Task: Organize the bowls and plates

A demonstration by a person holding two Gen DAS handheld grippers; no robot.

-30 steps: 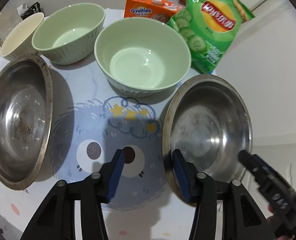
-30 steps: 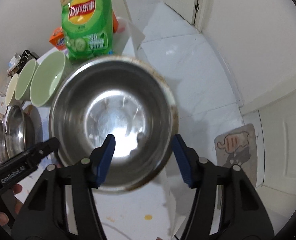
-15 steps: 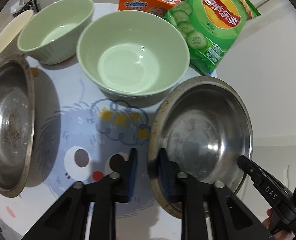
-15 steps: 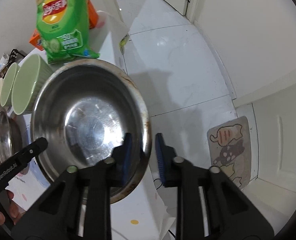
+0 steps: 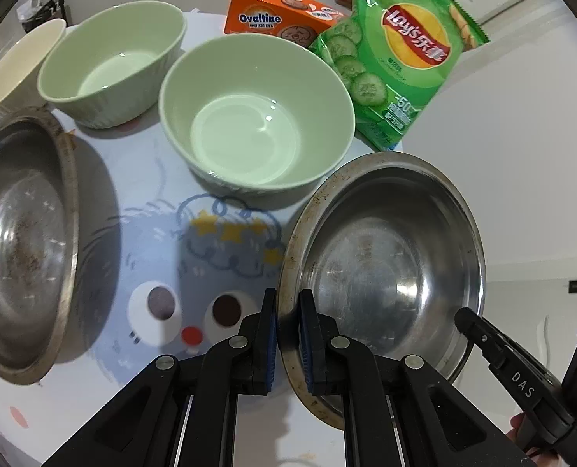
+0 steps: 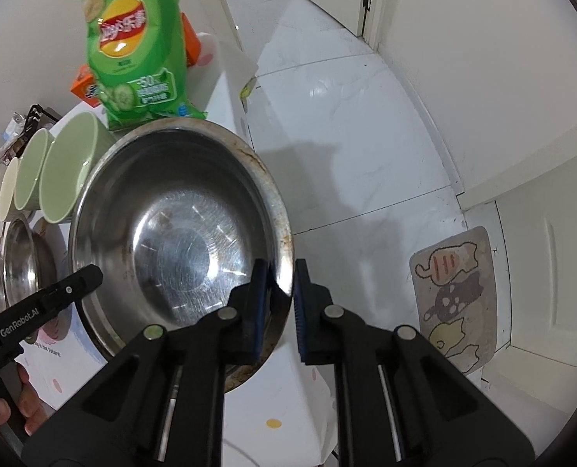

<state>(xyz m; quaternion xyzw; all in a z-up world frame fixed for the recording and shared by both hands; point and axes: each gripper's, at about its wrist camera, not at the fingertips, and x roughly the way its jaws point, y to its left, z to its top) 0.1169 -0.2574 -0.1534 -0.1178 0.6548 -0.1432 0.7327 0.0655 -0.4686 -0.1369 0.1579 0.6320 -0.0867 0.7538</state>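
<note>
Both clamp the steel bowl at the worktop edge: left hand-held gripper on its near-left rim, right hand-held gripper on its right rim. Cartoon-print cloth underneath; white tiled floor and a cat mat below.

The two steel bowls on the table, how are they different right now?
The right steel bowl has both grippers clamped on its rim, the left gripper and the right gripper; the left steel bowl is untouched. The left one's base looks grimier. Both are wide, shallow, empty, with stained rims.
</note>
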